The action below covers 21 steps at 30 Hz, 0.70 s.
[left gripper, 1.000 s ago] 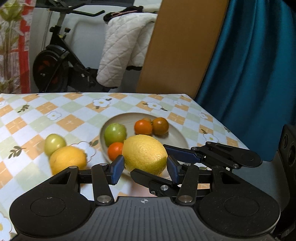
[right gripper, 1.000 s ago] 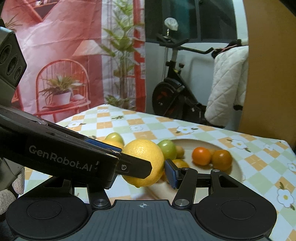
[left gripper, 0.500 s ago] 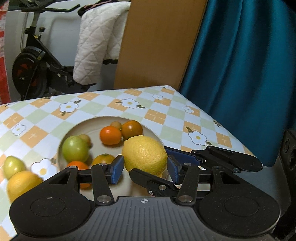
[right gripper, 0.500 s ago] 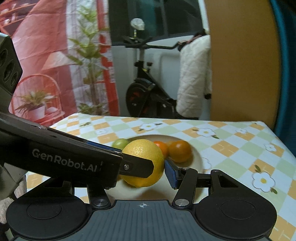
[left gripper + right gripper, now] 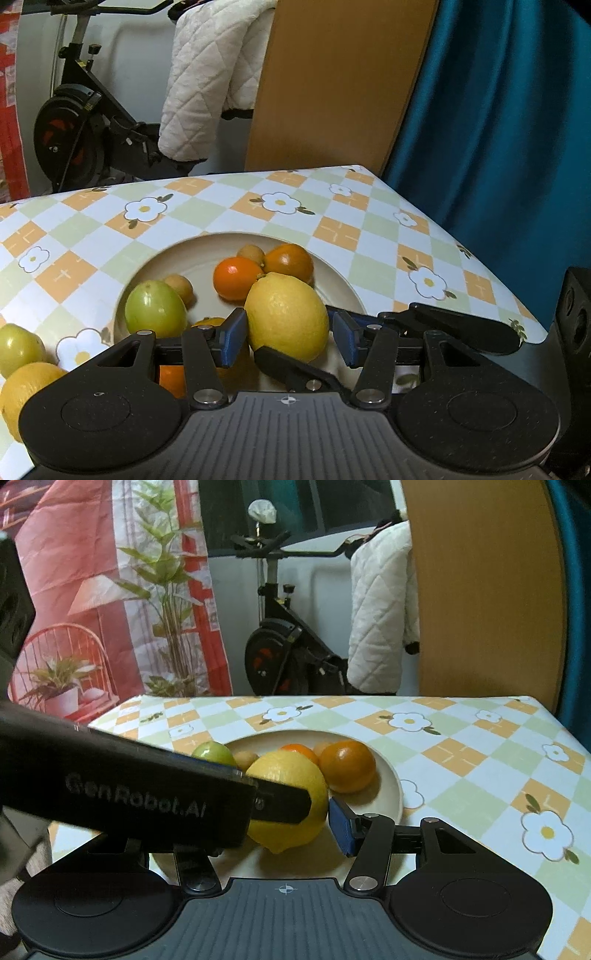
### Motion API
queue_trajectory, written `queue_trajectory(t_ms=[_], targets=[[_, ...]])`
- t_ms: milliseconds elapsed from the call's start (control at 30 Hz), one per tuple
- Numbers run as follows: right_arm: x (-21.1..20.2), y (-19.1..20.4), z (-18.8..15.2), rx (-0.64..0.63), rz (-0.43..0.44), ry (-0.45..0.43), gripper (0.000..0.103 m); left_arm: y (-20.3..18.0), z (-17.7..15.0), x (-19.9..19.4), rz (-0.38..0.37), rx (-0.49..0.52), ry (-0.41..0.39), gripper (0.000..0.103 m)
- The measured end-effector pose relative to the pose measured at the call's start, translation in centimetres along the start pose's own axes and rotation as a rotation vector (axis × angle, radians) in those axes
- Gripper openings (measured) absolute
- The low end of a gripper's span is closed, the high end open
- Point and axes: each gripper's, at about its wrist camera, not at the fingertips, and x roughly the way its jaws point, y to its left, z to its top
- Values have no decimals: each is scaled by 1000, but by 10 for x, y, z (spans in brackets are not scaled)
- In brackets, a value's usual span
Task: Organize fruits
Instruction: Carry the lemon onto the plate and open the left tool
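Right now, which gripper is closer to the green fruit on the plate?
Left. The left gripper has its left finger just in front of the green fruit; the right gripper comes in across the lemon, its visible pad on the lemon's far side.

Left hand-held gripper (image 5: 286, 334): black linkages, blue pads, silver screws, ribbed grey base. Right hand-held gripper (image 5: 295, 814) matches; "GenRobot.AI" lettering marks the black body crossing its view.
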Motion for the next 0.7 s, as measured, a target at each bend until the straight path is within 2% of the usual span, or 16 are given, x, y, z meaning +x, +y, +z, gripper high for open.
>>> queue_trajectory(t_ms=[400,700], targets=[[19,4,9,-15,29,18,50,8,4,4,48,-14,-16,53],[13,6,5,-19,14,11,54,6,5,-5,70,1,-35,54]])
